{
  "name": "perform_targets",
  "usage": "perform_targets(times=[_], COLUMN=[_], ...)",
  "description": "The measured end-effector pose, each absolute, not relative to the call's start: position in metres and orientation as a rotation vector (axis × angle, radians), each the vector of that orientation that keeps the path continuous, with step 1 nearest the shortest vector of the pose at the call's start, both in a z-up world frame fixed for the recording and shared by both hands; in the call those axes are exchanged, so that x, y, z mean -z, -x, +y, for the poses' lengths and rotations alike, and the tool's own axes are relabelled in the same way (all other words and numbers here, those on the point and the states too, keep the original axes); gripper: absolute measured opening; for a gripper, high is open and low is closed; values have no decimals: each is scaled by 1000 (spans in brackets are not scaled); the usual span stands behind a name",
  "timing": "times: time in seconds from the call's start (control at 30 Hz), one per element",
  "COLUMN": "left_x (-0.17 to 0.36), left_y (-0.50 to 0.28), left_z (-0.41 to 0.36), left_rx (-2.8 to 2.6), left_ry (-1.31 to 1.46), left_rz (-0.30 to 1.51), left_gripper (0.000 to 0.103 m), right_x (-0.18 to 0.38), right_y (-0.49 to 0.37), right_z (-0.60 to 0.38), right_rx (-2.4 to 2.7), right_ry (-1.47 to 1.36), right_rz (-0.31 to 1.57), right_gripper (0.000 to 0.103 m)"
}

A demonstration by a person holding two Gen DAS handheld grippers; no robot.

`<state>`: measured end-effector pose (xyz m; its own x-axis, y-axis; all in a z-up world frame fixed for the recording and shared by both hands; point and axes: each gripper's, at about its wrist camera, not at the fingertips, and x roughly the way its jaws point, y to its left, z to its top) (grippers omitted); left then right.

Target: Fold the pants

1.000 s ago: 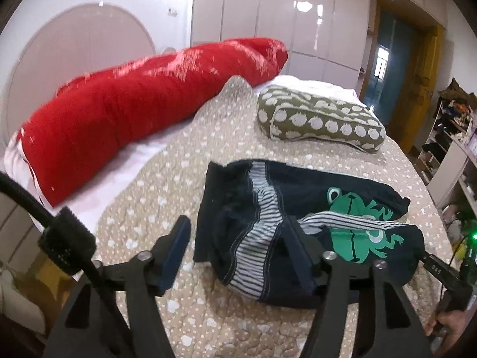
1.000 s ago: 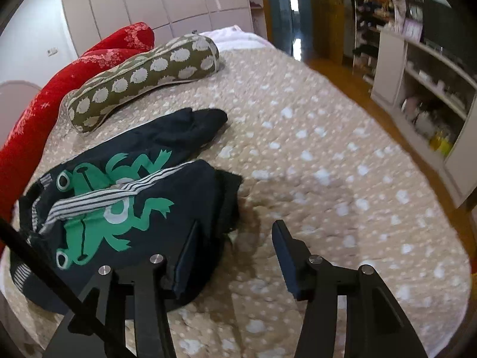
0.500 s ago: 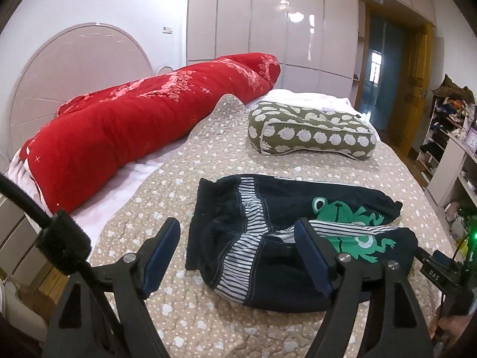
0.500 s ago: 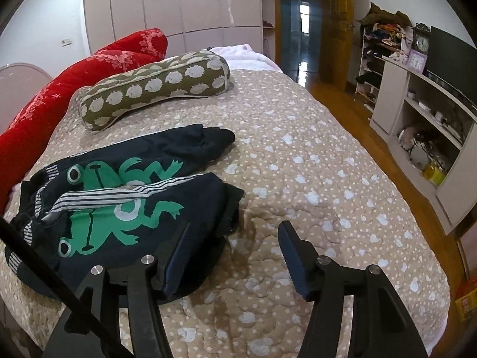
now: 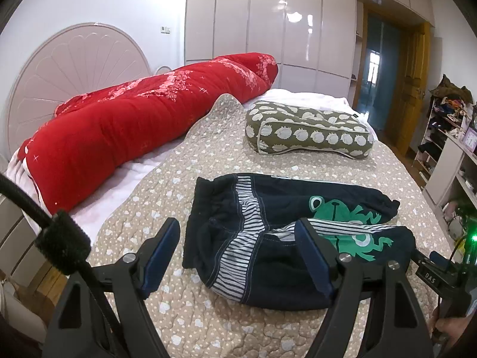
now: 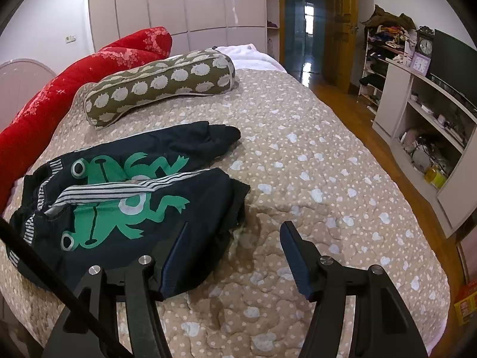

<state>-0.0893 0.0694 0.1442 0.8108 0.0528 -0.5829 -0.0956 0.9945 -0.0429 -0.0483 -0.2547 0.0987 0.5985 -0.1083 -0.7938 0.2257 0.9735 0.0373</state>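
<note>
Navy pants (image 5: 277, 238) between spread fingers (image 5: 162, 244)

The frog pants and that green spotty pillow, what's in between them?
Only bare quilt, tan with pale spots. Nothing sits between the frog pants and the green spotty pillow; both wrist views show that gap.

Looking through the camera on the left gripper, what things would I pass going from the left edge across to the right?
Pale scalloped headboard → long red bolster quilt → olive pillow with white spots → yellow wooden door → cluttered white shelving. The dark frog-print pants lie nearer, below the pillow.
</note>
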Motion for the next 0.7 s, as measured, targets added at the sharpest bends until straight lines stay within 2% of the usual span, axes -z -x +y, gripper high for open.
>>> perform_targets(times=[0.7], left_x=[-129], left_y=[71], left_z=[76], left_rx=[-42], left_ry=[105], left_rz=[697], left_gripper=[78], right_x=[-96], right_y=[36], right_z=[-242], right_rx=[124], right_ry=[-105], right_rz=[941], right_gripper=[67])
